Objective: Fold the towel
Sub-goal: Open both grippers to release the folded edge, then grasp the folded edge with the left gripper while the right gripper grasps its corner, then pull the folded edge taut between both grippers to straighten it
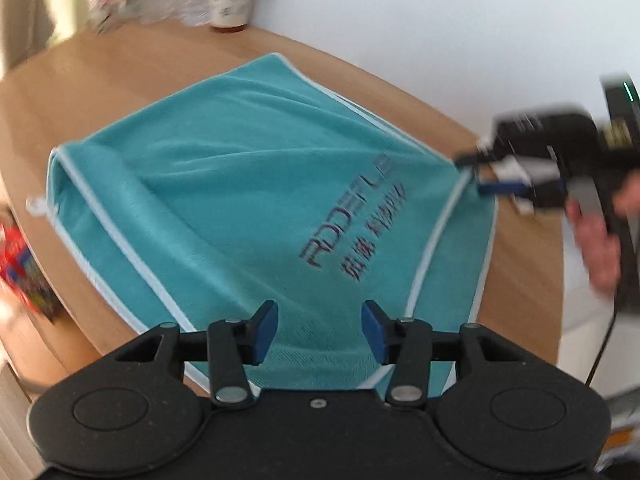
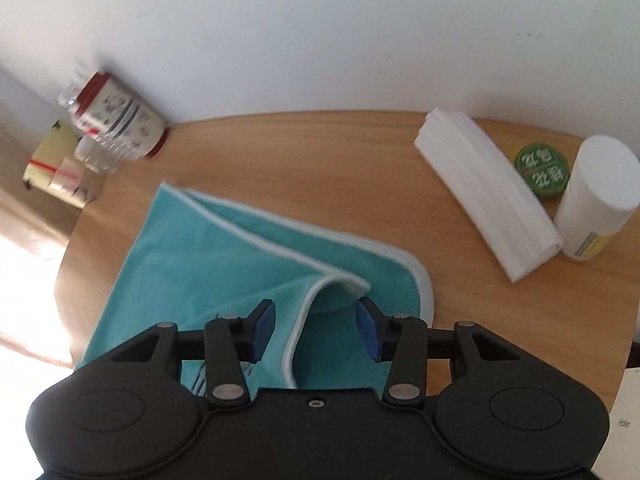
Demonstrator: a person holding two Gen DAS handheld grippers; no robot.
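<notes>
A teal towel [image 1: 240, 184] with pale piping and dark printed lettering lies on a round wooden table [image 1: 120, 80], its upper layer folded over a lower one. My left gripper [image 1: 320, 332] is open at the towel's near edge, with cloth lying below the wide-apart fingers. At the towel's right corner is the blurred right gripper [image 1: 486, 182], held by a person's hand [image 1: 600, 240]. In the right wrist view the right gripper [image 2: 316, 328] is open. The towel [image 2: 192, 264] shows a turned-up corner [image 2: 340, 280] just ahead of the fingers, and its piped edge runs between them.
Printed cups and clear jars [image 2: 116, 128] stand at the table's back left by the white wall. At the right lie a stack of white folded tissue [image 2: 488, 192], a green round tin [image 2: 542, 170] and a white bottle [image 2: 600, 196]. Red packaging [image 1: 16, 264] sits off the table's left edge.
</notes>
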